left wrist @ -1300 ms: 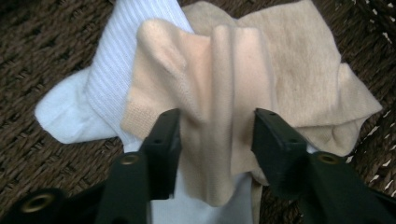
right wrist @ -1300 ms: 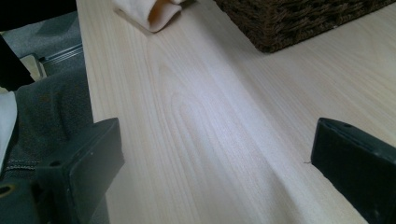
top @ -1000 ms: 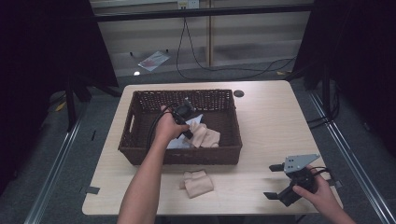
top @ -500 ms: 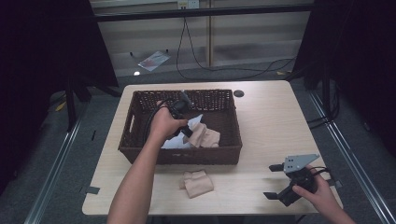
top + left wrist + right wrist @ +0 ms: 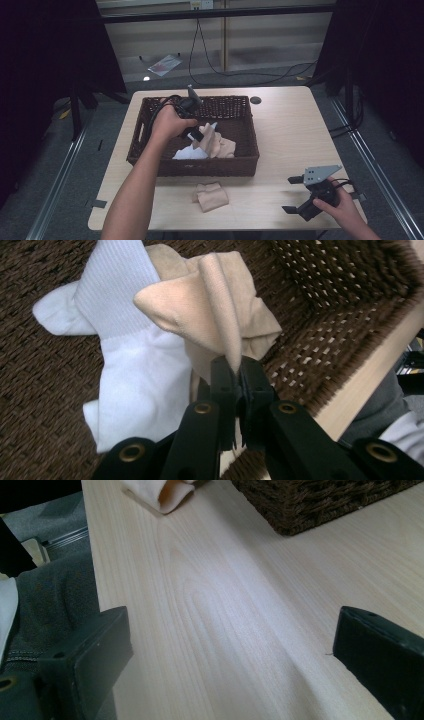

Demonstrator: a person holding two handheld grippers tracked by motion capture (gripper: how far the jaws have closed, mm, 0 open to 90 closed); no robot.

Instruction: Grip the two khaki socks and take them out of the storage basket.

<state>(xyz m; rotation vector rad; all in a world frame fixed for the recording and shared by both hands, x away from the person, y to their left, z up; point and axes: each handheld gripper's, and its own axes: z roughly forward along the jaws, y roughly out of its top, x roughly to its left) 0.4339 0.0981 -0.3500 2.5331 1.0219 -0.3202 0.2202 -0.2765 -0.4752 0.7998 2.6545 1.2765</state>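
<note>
Left gripper is clenched on a fold of a beige sock, its two black jaws pressed together with the cloth pinched between them. The sock rises in a peak from that pinch and hangs partly over a white sock lying flat on the bottom of the brown wicker basket. From above, the left hand reaches over the middle of the basket, the gripper pointing down toward the beige sock, with the white sock just beside it, nearer the front wall. How far the beige sock is lifted off the basket floor is hard to tell from either angle.

On the pale wooden table, just in front of the basket, lies another beige folded cloth, well apart from both grippers.

Right gripper sits low at the near right corner of the table, held in the right hand, with its grey three-cornered plate on top. Its jaws stand wide apart, holding nothing, with bare tabletop between them. Beyond them I can see a corner of the basket and an edge of the folded cloth.
</note>
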